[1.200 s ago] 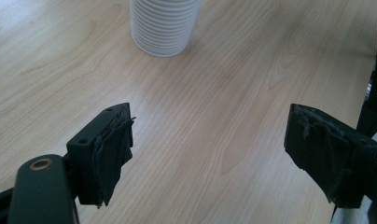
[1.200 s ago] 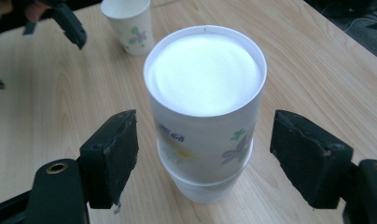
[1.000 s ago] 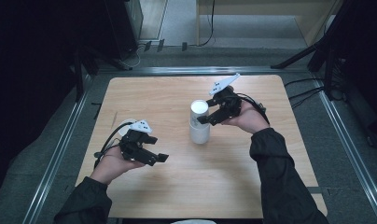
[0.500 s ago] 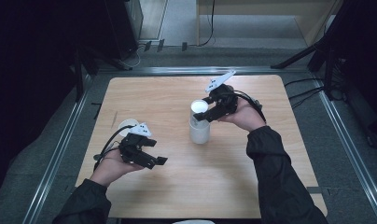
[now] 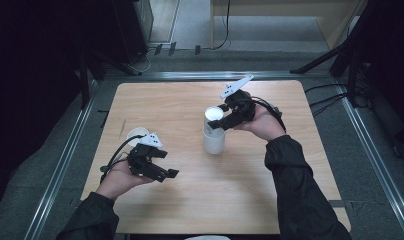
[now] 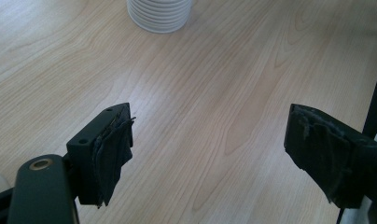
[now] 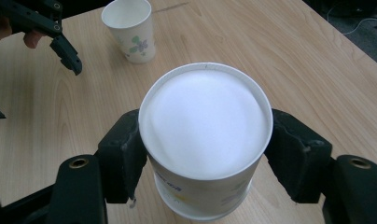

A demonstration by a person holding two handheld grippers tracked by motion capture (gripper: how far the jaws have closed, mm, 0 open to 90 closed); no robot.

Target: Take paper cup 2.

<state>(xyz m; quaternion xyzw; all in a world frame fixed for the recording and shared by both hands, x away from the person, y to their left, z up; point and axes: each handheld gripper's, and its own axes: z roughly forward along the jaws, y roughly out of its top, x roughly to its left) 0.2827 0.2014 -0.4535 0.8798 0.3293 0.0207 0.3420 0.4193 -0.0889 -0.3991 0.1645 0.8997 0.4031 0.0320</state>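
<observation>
Right gripper [image 7: 203,154] has just been closing its jaws on the top cup of a paper cup stack [image 5: 213,131]; pads press both sides just under the rim, so it grips the cup. The stack stands upright between its jaws, mid-table [image 5: 190,100]. Thin paper: light, easily crushed, nested cups likely stick together. Best hold is near the stiffer rim, squeezing gently. Right hand [image 5: 262,122] reaches in from the stack's far right, jaws roughly level. Left gripper [image 5: 152,167] has jaws spread wide with nothing between, bare wood ahead of them, well apart from the stack; left hand rests low. A single flowered cup [image 7: 129,29] stands just behind it.
</observation>
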